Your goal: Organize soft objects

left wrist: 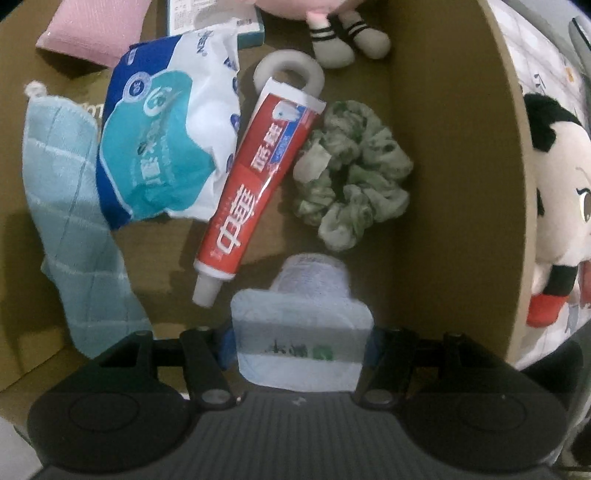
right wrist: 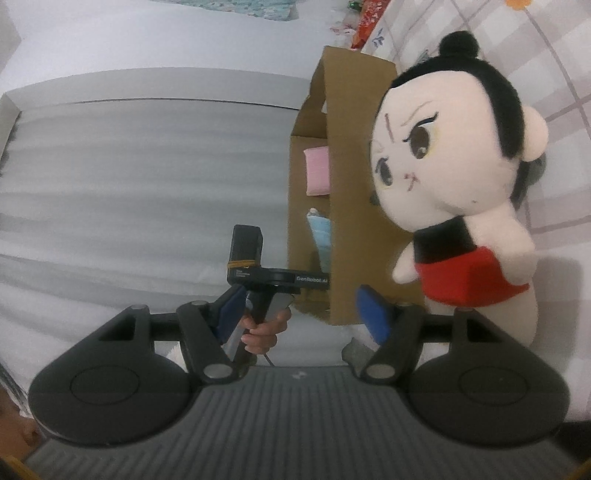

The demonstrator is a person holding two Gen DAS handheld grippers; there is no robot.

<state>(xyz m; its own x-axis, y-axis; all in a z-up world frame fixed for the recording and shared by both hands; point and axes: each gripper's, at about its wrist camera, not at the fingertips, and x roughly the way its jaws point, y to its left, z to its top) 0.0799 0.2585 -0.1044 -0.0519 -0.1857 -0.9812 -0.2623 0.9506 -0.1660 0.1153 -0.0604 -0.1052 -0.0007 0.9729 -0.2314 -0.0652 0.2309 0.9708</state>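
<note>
My left gripper [left wrist: 300, 343] points down into an open cardboard box [left wrist: 447, 155] and is shut on a small pale blue tissue pack [left wrist: 301, 325], pressed between its blue pads. Below it on the box floor lie a red toothpaste tube [left wrist: 255, 184], a green scrunchie [left wrist: 351, 173], a blue and white tissue bag [left wrist: 166, 129], a light blue cloth [left wrist: 70, 206], a white ring [left wrist: 288, 70] and a pink sponge [left wrist: 92, 26]. My right gripper [right wrist: 301, 314] stands open outside the box with nothing between its fingers. A black-haired plush doll [right wrist: 443, 155] leans beside it on the right.
The box [right wrist: 351, 122] stands on a bed with a white cover [right wrist: 129, 184]. A hand [right wrist: 262, 334] holds the other gripper's handle at the box's left side. Striped plush feet [left wrist: 343, 40] and a teal carton [left wrist: 221, 22] lie at the box's far end.
</note>
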